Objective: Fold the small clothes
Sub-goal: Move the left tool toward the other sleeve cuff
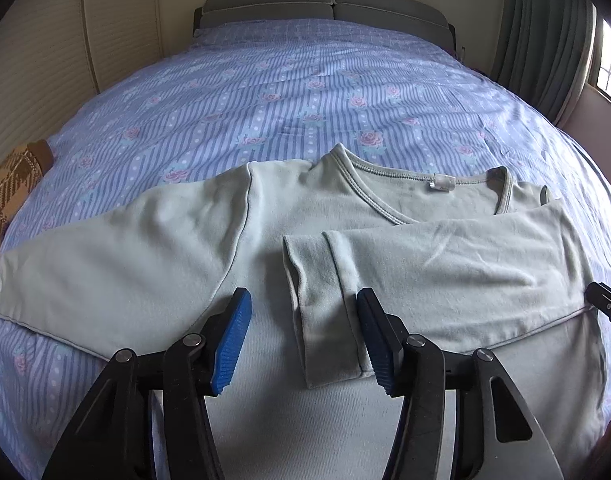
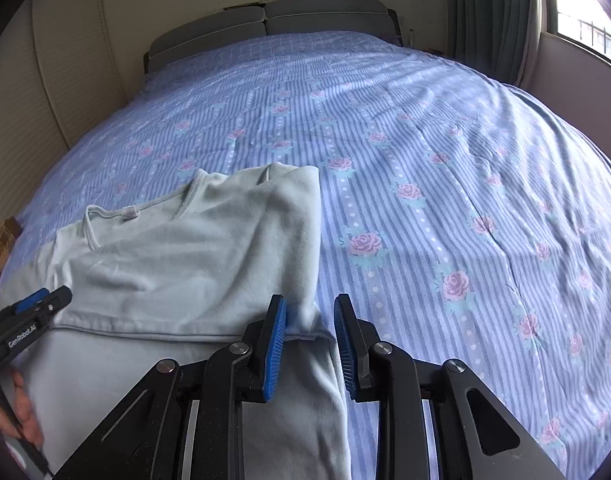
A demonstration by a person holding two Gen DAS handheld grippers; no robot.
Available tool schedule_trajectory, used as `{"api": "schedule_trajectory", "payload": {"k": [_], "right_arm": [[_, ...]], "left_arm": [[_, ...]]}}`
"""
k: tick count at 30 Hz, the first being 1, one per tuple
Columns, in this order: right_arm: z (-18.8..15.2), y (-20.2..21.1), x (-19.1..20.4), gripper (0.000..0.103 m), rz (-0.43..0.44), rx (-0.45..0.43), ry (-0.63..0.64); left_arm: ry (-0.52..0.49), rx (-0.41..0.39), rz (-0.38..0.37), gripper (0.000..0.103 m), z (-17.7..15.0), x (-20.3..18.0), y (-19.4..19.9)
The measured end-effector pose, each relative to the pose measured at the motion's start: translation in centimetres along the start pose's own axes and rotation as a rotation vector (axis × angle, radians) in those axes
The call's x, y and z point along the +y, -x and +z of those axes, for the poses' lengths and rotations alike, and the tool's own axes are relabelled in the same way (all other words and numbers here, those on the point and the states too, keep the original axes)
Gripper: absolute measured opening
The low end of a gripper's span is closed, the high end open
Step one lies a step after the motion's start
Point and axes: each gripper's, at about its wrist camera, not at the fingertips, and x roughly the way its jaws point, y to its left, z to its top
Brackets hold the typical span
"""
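Observation:
A pale mint long-sleeved shirt (image 1: pixel 265 200) lies flat on the bed, neckline away from me. Its right sleeve (image 1: pixel 445 256) is folded across the chest, with the cuff (image 1: pixel 321 312) near the middle. Its left sleeve (image 1: pixel 105 256) lies spread out to the left. My left gripper (image 1: pixel 303 344) is open over the shirt's body, its jaws on either side of the cuff. My right gripper (image 2: pixel 309 340) is open at the shirt's folded right edge (image 2: pixel 305 264), with the cloth edge between its jaws. The left gripper also shows at the left of the right wrist view (image 2: pixel 37 304).
The bed has a blue striped cover with pink roses (image 2: pixel 445 200). A grey headboard (image 1: pixel 325 4) stands at the far end. A brown checked cloth (image 1: pixel 9 184) lies at the bed's left edge. Green curtains (image 1: pixel 545 32) and a window are at the right.

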Motion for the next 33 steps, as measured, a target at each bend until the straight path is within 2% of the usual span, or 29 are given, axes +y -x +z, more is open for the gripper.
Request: {"api": "schedule_trajectory", "payload": {"k": [2,6,8,13,16,18,23,33], "right_arm": [[-0.2,-0.3,-0.4,0.027,-0.012,0.01,-0.006],[-0.7,-0.6,-0.6,0.041,-0.05,0.016,0.005],[-0.8,-0.7,-0.8,0.044,-0.059,0.017,0.01],[-0.3,0.8,-0.5,0.044,-0.052,-0.012,0.005],[0.3,2.9,0.8,0.046,-0.046,-0.057,0.032],[0.6,4.2,2.0,0.046,-0.029,-0.083,0.045],[1.0,7.0,6.3,0.054,0.029,-0.128,0.079],[-0.4,9.2,17.7,0.055,0.181,-0.116,0.159]], "left_arm": [[-0.004,-0.005,0.009,0.055,-0.2,0.0,0.0],[-0.011,-0.008,0.03,0.057,-0.4,0.1,0.3],[-0.006,-0.007,0.028,0.057,-0.4,0.4,0.4],[0.001,-0.034,0.01,0.057,-0.5,0.5,2.4],[-0.009,-0.074,0.018,0.064,-0.5,0.8,4.4],[0.002,-0.088,0.023,0.065,-0.4,1.7,5.5],[0.059,-0.099,0.046,0.069,-0.1,5.8,7.3],[0.219,-0.11,0.171,0.069,-2.4,19.2,9.8]]}}
